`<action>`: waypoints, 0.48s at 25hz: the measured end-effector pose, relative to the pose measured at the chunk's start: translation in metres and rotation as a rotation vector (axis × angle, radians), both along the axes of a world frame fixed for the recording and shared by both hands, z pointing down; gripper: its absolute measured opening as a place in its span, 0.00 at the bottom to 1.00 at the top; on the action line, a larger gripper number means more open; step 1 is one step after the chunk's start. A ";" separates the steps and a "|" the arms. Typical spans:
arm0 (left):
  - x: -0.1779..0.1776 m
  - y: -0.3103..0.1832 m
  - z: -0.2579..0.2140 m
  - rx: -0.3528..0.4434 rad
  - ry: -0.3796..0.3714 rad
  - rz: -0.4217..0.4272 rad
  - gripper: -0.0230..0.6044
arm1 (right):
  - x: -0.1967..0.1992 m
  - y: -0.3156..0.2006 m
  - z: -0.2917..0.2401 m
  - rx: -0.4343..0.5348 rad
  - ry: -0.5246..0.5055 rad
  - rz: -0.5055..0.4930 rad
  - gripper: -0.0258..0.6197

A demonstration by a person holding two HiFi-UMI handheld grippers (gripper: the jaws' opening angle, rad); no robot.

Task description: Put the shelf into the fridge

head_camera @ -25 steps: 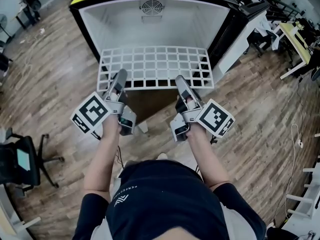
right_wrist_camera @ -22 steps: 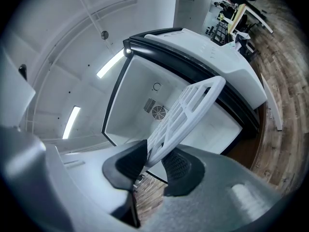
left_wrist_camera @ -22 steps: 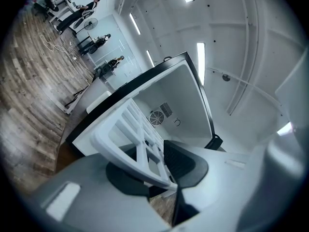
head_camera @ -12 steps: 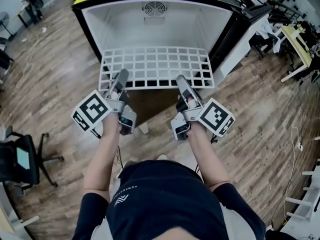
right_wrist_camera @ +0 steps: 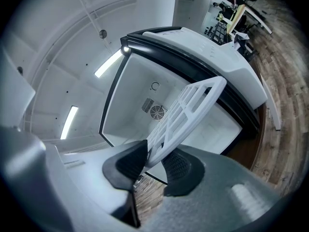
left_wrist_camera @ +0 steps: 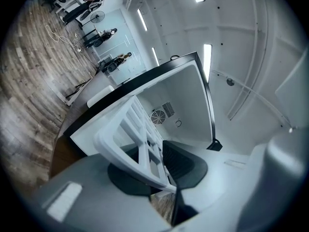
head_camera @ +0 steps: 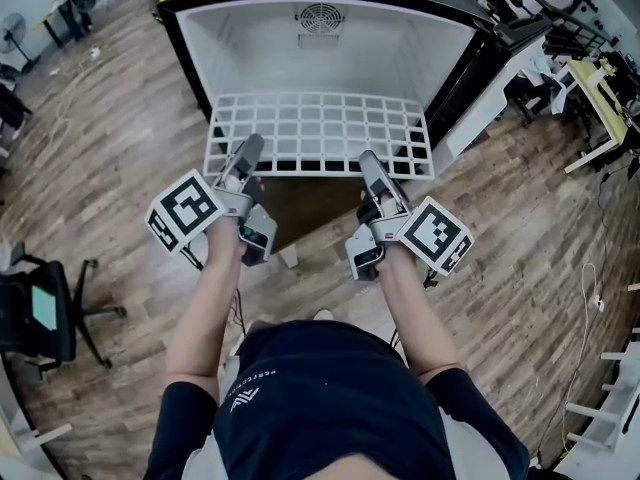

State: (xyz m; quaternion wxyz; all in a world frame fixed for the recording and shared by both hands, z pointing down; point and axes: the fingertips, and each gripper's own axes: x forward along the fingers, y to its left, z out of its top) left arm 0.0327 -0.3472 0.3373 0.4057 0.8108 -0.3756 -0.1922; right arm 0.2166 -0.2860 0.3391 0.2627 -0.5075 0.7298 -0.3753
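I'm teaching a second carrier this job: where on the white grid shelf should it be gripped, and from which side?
Grip the shelf by its near front bar, at two spots spaced well left and right, coming from the person's side. It lies roughly level and wide, with its far edge toward the open fridge.

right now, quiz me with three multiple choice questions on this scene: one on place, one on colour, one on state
1. Where is the shelf relative to the fridge? A fully inside; B at its open front; C behind it.
2. The shelf's colour? A white; B black; C yellow.
3. The right gripper is: A open and empty; B out of view; C shut on the shelf.
Answers: 1 B, the head view shows it at the opening; 2 A, its grid is white; 3 C, its pads press the shelf's edge.
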 end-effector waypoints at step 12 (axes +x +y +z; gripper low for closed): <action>0.003 0.000 0.004 -0.025 0.059 -0.022 0.18 | 0.001 -0.002 0.003 -0.002 -0.008 -0.012 0.18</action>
